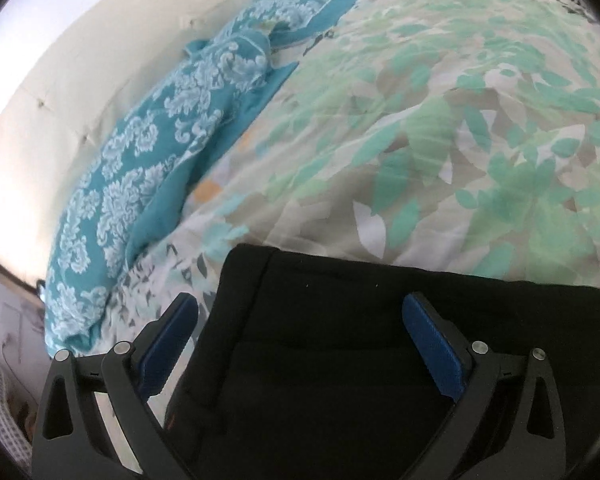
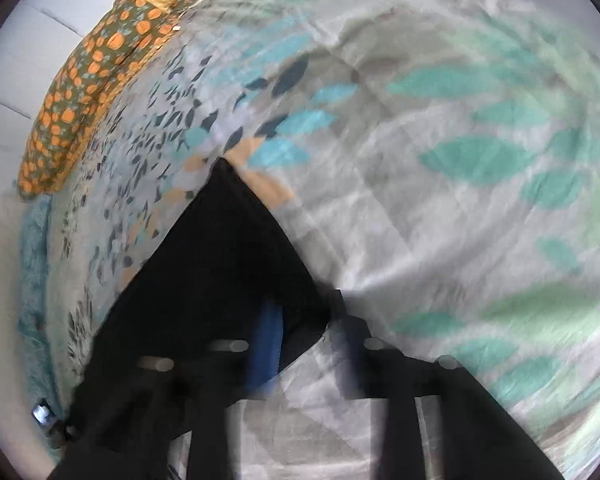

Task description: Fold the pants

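Bedding with a pale leaf print (image 1: 440, 128) is covering a bed and filling most of both views. Along its far left edge in the left wrist view, a teal pillow with a white damask pattern (image 1: 140, 168) is lying against a cream padded headboard (image 1: 60, 92). In the right wrist view, an olive cloth with orange spots (image 2: 88, 92) is lying bunched along the far left edge of the bed.

Black pants (image 1: 320, 352) are lying on the bedding, near the viewer, with a straight folded edge running across the left wrist view.

The left hand-held gripper (image 1: 300, 344) is hanging just over the pants, its two blue-padded fingers (image 1: 434, 350) standing wide apart and holding nothing; whether the tips are touching the cloth I cannot tell.

The right hand-held gripper (image 2: 304, 332) is pointing steeply down and is blurred. The pants (image 2: 220, 264) are forming a dark point here, and one corner is sitting between this gripper's fingers, which are standing close together. Whether the pads are actually pressing the cloth I cannot tell through the blur.
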